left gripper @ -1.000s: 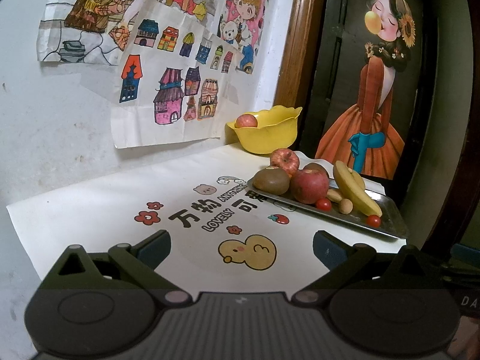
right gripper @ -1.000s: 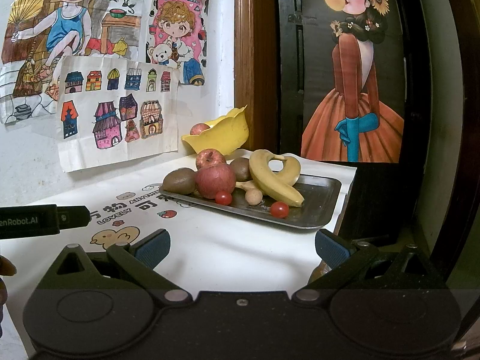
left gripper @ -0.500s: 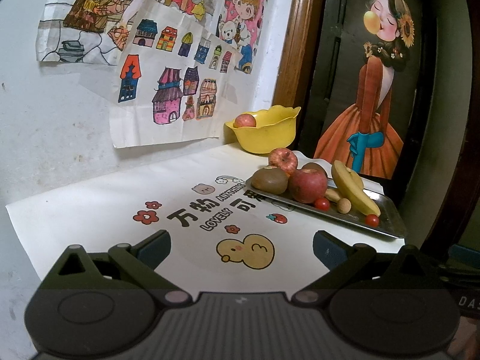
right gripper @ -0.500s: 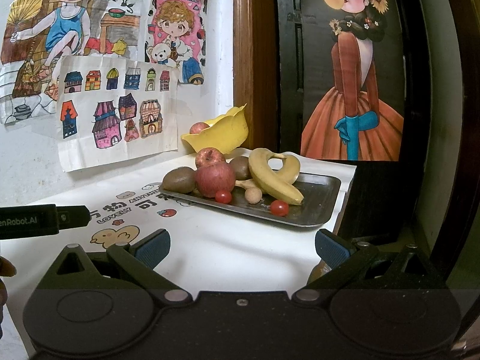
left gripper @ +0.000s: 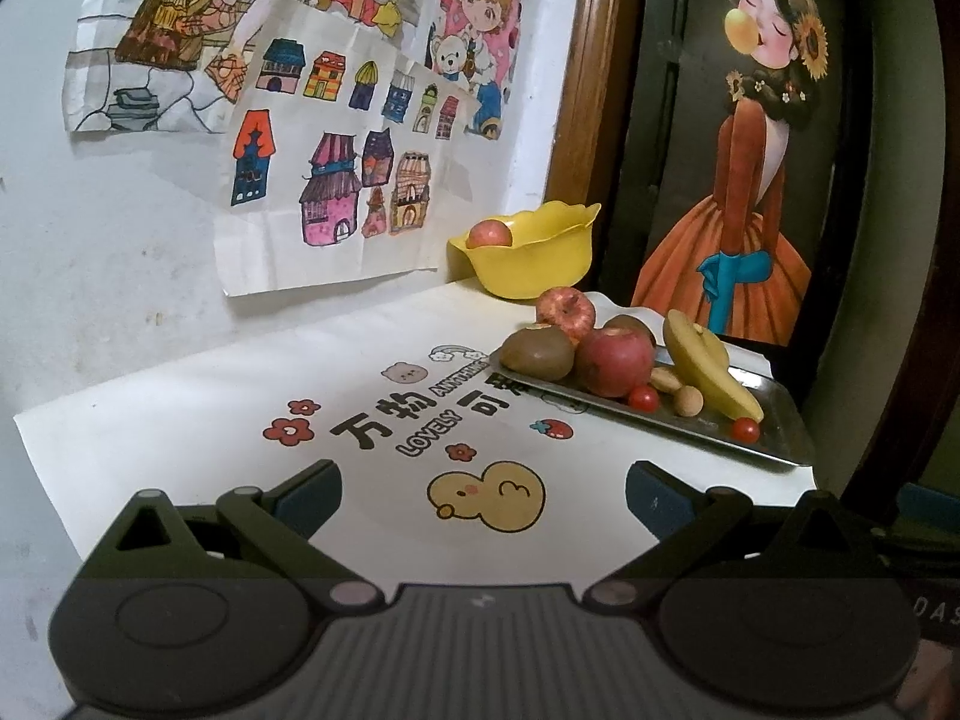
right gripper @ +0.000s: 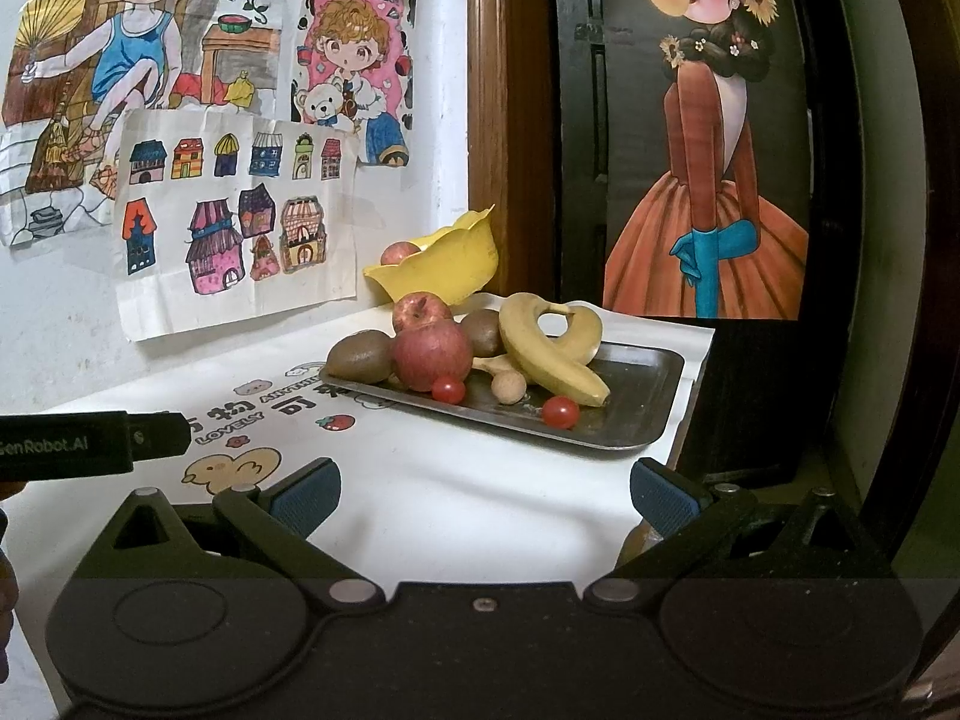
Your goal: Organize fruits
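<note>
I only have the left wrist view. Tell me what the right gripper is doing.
Observer: The right gripper is open and empty, over the white mat, short of the tray.
Operator: Report where my left gripper sits from that side.
Observer: The left gripper enters the right wrist view as a black bar at its left edge, labelled GenRobot.AI, over the mat.
Operator: Describe how the bananas lie.
Observer: The bananas curve towards each other into a ring with a gap in its middle, and the tray is bare metal to their right.
</note>
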`<state>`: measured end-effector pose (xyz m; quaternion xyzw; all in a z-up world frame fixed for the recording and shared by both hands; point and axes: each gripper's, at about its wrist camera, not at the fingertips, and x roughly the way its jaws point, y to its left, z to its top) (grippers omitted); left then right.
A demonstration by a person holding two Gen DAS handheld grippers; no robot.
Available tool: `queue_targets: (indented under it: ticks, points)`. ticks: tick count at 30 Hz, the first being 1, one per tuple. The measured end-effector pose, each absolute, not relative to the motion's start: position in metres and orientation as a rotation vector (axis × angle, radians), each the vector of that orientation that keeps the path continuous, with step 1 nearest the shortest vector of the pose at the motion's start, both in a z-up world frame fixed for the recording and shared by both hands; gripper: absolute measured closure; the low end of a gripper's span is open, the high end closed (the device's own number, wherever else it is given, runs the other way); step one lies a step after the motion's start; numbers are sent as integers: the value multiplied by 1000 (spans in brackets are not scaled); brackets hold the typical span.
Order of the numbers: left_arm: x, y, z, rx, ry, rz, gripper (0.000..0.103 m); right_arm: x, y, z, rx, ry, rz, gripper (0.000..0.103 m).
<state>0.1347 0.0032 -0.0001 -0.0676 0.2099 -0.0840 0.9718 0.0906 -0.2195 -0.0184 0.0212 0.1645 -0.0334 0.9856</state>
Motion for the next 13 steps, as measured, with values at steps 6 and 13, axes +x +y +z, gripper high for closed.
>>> queue_targets:
  ticks: [6, 13]
  points:
    - [135, 3, 1, -143, 415, -185, 0, 90, -219, -18, 42, 331, -67, 1]
    - [137, 4, 2, -148, 417, -185, 0, 91, -218, -18, 42, 332, -69, 1]
